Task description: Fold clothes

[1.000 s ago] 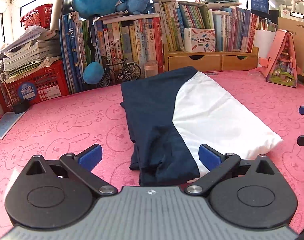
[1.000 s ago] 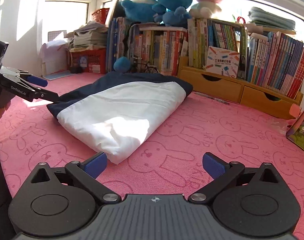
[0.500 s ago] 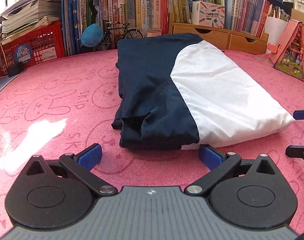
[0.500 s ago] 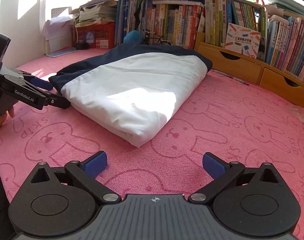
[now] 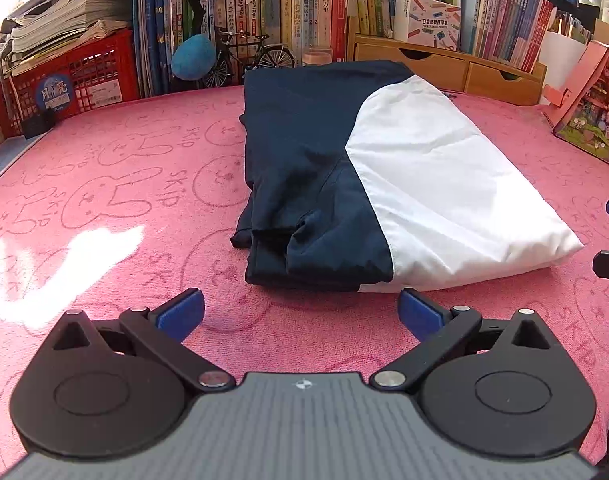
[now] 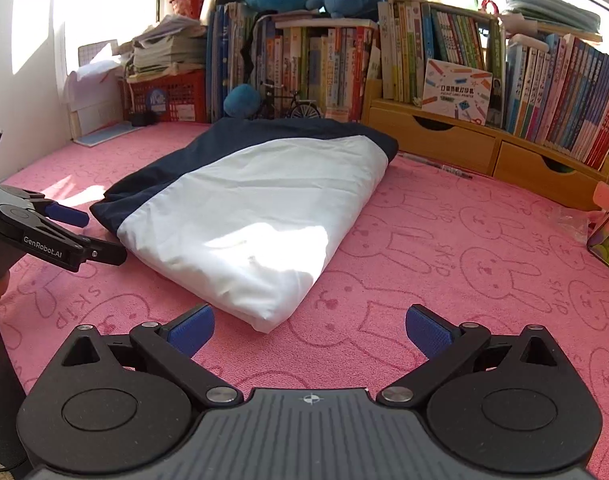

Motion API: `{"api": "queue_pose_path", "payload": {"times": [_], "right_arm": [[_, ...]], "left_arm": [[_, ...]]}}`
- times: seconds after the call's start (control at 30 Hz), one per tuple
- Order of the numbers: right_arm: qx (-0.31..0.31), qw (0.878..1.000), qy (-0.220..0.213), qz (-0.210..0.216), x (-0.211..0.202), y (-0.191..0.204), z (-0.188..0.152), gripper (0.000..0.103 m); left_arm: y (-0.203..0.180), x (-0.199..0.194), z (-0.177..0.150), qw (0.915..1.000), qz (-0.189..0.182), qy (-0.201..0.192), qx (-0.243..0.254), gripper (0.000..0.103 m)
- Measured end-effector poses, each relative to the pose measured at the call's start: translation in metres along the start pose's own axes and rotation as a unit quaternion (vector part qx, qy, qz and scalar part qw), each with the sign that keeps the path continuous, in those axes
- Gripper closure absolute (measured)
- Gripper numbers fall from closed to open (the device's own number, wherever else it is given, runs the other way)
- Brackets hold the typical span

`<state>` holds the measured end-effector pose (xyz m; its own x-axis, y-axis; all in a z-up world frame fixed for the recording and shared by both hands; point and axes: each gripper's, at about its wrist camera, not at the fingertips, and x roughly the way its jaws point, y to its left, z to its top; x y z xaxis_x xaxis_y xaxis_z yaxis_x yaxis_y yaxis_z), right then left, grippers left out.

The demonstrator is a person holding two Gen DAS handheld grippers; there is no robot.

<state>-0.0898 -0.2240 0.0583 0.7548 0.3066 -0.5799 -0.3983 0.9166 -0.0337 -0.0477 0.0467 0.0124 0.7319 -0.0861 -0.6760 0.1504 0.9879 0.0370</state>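
Already your navy-and-white fabric garment (image 5: 344,176) lies folded into a compact, layered bundle on the pink rabbit-print tablecloth (image 5: 104,200), just ahead of both sets of jaws. Your left gripper (image 5: 300,314) sits low with its jaws spread wide and empty, facing the dark near edge, seemingly so it could slide under that hem. Your right gripper (image 6: 309,330) is likewise spread apart and holding nothing, the white corner just ahead of its left finger. This fits either another fold coming or a finished one.
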Motion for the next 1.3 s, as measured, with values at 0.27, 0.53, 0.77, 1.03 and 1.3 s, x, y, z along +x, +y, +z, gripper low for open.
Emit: {"api": "queue_pose_path", "payload": {"times": [0.27, 0.53, 0.77, 1.03, 1.3], "right_arm": [[-0.027, 1.000, -0.002, -0.003, 0.005, 0.020, -0.012, 0.000], [-0.029, 1.000, 0.002, 0.006, 0.015, 0.033, -0.019, 0.000], [-0.021, 1.000, 0.006, 0.010, 0.019, 0.037, -0.020, 0.000], [-0.029, 0.999, 0.017, 0.009, 0.027, 0.040, -0.025, 0.000], [-0.014, 1.000, 0.019, 0.016, 0.032, 0.037, -0.027, 0.000]], "left_arm": [[-0.003, -0.002, 0.007, 0.9991, -0.027, 0.015, -0.028, 0.000], [-0.011, 0.000, 0.009, 0.9992, -0.020, 0.019, -0.028, 0.000], [-0.016, 0.002, 0.009, 0.9992, -0.022, 0.023, -0.024, 0.000], [-0.022, 0.009, 0.007, 0.9991, -0.020, 0.032, -0.018, 0.000], [-0.025, 0.010, 0.006, 0.9995, -0.014, 0.026, -0.012, 0.000]]}}
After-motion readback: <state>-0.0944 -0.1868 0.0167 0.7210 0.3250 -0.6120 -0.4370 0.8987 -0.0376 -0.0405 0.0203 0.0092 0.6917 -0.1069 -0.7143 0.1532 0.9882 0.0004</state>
